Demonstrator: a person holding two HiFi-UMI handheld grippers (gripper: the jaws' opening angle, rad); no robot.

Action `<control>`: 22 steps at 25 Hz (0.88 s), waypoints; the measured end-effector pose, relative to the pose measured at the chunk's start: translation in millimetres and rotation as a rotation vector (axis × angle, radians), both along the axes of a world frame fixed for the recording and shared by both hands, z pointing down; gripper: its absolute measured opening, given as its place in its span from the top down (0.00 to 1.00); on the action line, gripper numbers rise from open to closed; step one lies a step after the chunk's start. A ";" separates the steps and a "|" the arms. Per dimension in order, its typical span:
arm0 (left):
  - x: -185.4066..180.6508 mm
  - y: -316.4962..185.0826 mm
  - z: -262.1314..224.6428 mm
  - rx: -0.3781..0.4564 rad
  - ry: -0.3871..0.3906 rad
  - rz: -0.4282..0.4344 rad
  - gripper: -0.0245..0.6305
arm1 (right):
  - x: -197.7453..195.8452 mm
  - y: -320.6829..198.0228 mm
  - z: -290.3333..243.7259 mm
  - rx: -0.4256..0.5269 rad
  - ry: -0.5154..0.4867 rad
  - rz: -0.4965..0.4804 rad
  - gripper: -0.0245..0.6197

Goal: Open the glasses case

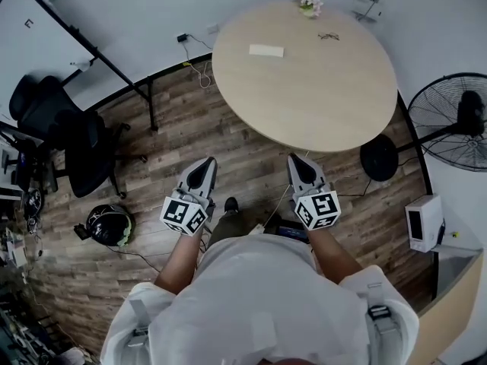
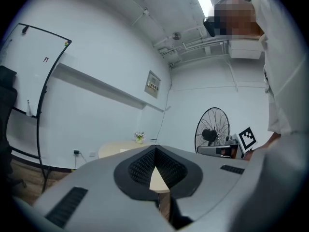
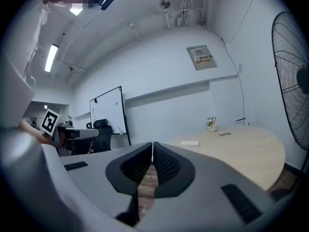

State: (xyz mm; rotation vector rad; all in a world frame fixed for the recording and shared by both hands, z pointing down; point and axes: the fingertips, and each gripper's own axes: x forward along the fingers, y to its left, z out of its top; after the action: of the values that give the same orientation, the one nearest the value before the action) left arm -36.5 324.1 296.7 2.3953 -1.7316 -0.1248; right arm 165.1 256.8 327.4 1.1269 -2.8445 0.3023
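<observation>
Glasses case [image 1: 266, 50]: a white, flat box on the far part of the round table [image 1: 319, 105], well apart from both grippers. I hold the left gripper [image 1: 206, 162] and the right gripper [image 1: 300, 160] over the wooden floor [image 1: 190, 128], short of the table's near edge. Each has its jaws pressed together on nothing. Spectacles [image 1: 329, 36] lie near a flower vase [image 1: 309, 2].
</observation>
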 end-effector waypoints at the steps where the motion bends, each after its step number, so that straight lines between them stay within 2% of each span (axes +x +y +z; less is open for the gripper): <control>1: -7.3 -4.6 -1.6 0.009 0.002 0.011 0.95 | -6.5 -2.8 -1.6 0.002 0.008 0.010 0.92; 5: -42.7 -25.0 -6.5 0.032 0.013 0.058 0.95 | -39.3 -17.8 -15.5 0.019 0.006 0.054 0.92; 10: -90.2 -48.0 -10.1 0.045 0.051 0.109 0.95 | -77.0 -35.2 -26.3 0.004 0.020 0.159 0.92; 13: -112.5 -56.4 -5.1 0.051 0.046 0.143 0.95 | -94.7 -38.4 -29.7 0.010 0.026 0.200 0.92; 18: -127.4 -65.6 12.3 0.018 0.061 0.186 0.95 | -104.0 -35.8 -34.1 0.018 0.021 0.233 0.92; 22: -131.3 -78.2 10.4 0.027 0.062 0.211 0.95 | -103.1 -37.0 -39.1 0.037 0.008 0.244 0.92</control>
State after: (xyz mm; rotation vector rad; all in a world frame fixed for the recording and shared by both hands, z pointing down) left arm -167.8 245.8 307.1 2.5465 -1.4489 -0.1912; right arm 62.0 219.7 288.3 1.4817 -2.7168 0.2583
